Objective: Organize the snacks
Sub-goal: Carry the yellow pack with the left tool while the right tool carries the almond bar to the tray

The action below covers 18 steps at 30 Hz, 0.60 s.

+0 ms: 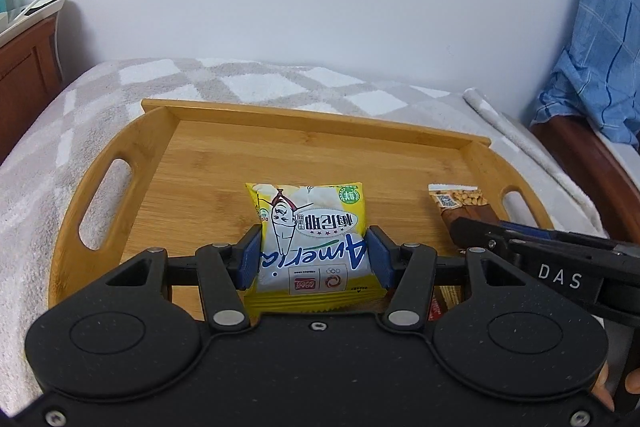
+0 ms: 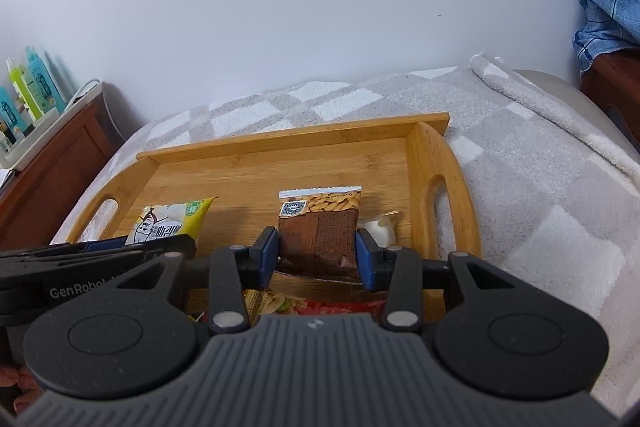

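Left fingers pinch the yellow snack packet by its side edges; right fingers pinch the brown peanut packet the same way. Both packets hang over the bamboo tray, near its front half, tray sitting on a checked blanket on the bed. Each packet's long axis runs away from its camera, far sealed edge pointing at the tray's back wall. Risks: puffy slick film could squirt out of the edge grip; the grippers work close together and might bump; brown packet could land on the small white item beside it.
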Each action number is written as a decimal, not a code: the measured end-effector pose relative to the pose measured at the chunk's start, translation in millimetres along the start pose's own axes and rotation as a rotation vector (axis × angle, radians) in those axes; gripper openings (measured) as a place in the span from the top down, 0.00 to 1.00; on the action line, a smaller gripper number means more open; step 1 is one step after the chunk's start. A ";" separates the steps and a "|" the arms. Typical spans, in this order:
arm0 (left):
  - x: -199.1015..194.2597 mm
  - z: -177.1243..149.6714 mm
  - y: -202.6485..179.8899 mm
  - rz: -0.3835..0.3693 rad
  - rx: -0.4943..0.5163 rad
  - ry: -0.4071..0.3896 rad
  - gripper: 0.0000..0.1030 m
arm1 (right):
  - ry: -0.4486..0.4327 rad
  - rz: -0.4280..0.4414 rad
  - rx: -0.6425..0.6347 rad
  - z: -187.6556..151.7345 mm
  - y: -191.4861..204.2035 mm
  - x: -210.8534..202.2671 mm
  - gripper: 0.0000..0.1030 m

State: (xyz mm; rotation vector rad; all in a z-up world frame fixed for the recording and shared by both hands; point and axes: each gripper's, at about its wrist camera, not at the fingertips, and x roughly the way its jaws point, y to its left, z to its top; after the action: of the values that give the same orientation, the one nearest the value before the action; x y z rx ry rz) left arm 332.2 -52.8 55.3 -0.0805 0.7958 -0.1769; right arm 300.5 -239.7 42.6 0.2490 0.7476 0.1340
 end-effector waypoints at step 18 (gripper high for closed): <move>9.4 -0.4 -3.1 0.004 0.018 0.017 0.49 | -0.003 -0.002 -0.020 0.9 2.1 0.5 0.55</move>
State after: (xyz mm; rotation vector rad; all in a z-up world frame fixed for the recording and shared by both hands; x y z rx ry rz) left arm 338.0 -57.6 48.8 -0.0605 0.8109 -0.1808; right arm 301.4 -237.7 43.5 0.2292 0.7436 0.1392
